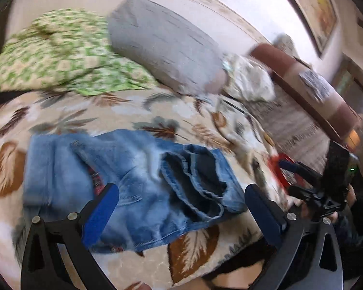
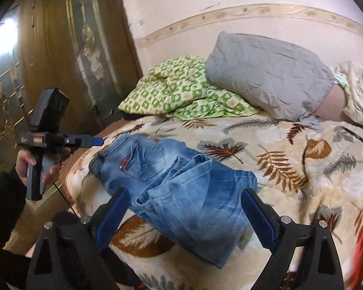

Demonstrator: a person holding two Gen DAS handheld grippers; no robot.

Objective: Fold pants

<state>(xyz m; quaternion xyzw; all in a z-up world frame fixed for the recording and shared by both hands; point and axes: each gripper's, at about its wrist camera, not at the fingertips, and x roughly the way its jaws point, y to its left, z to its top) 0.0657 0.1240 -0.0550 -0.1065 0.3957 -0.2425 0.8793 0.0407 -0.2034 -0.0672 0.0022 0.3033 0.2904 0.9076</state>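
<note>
Lying folded on your bed (image 2: pixel 278 145), faded jeans (image 2: pixel 181 188) show bunched hems; both your grippers' jaws released, left gripper (image 1: pixel 181 207), right gripper (image 2: pixel 186 215); grey pillow (image 2: pixel 266 72) behind.

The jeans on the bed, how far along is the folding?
Mostly done, it seems: the jeans lie doubled into a compact bundle on the leaf-print blanket, hems stacked over the seat. Nothing is in hand; the left gripper and right gripper both hover open. Left: perhaps squaring up the loose top layer.
</note>
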